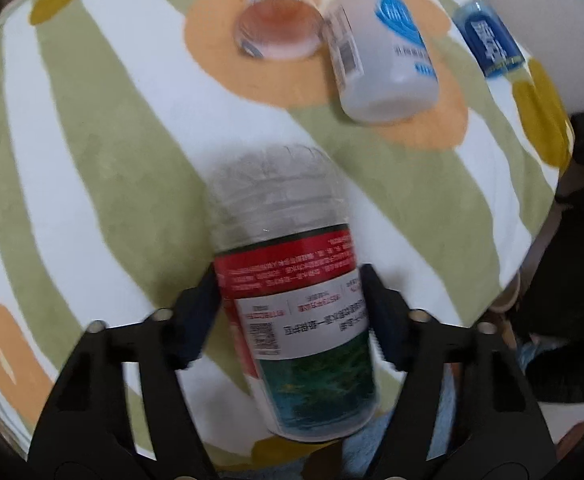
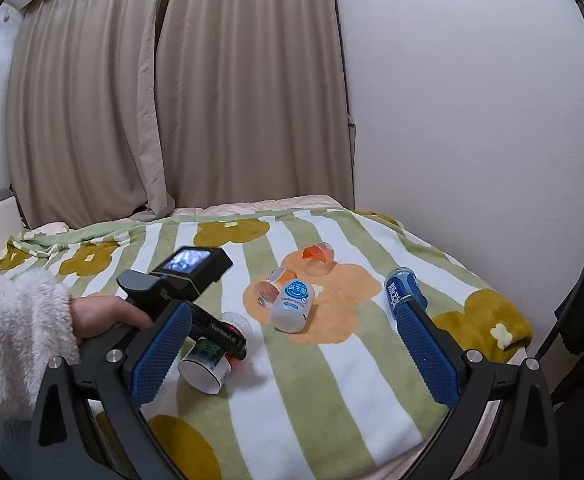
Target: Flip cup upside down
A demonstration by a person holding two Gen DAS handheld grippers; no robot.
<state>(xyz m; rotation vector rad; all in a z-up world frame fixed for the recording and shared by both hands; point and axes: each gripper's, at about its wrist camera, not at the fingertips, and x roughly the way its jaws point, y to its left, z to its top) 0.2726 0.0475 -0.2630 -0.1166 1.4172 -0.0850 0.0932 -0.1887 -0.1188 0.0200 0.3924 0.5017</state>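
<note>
My left gripper [image 1: 292,284] is shut on a clear plastic cup [image 1: 292,280] with a red, white and green label, holding it tilted above the blanket, one end toward the camera. The same cup [image 2: 205,364] shows in the right wrist view, lying tilted in the left gripper [image 2: 227,340] near the blanket. My right gripper [image 2: 292,344] is open and empty, held above the bed's front part. Its blue fingers [image 2: 159,356] stand wide apart.
On the striped flower blanket [image 1: 91,140] lie a white cup [image 1: 384,56], a clear orange-tinted cup [image 1: 275,24] and a blue cup [image 1: 488,38], all on their sides. Another orange cup [image 2: 318,258] lies farther back. Curtains [image 2: 171,88] and a wall stand behind the bed.
</note>
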